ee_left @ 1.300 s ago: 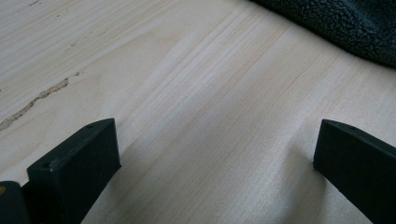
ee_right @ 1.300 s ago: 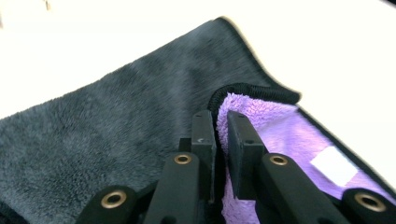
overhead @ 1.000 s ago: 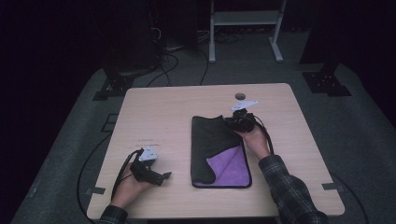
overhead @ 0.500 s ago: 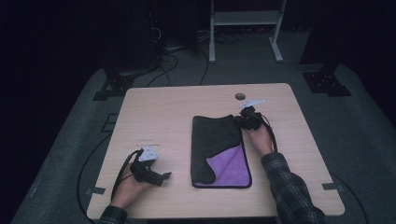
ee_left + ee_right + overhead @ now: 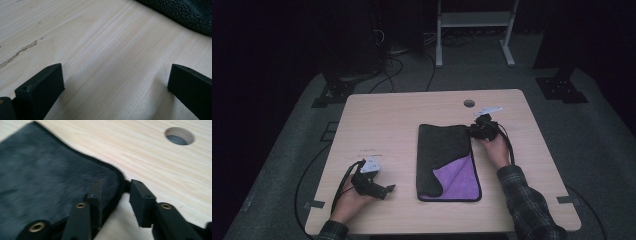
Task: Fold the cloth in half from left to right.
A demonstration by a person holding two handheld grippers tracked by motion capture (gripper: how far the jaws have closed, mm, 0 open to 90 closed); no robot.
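Note:
A dark grey cloth lies flat on the wooden table, its near right corner folded over to show a purple underside. My right gripper sits at the cloth's far right corner. Its jaws have just been opening: one jaw rests over the cloth, the other beside the hem, and the pads are not pressing on it. My left gripper rests near the table's front left, open, with bare wood between its jaws and the cloth's edge farther off.
A round cable hole is in the table just beyond the right gripper, also in the right gripper view. A white frame stand and cables are on the dark floor behind the table.
The right gripper moved a little to the right with the cloth's far corner, which now lies flat, and its jaws have parted. The left gripper stayed put.

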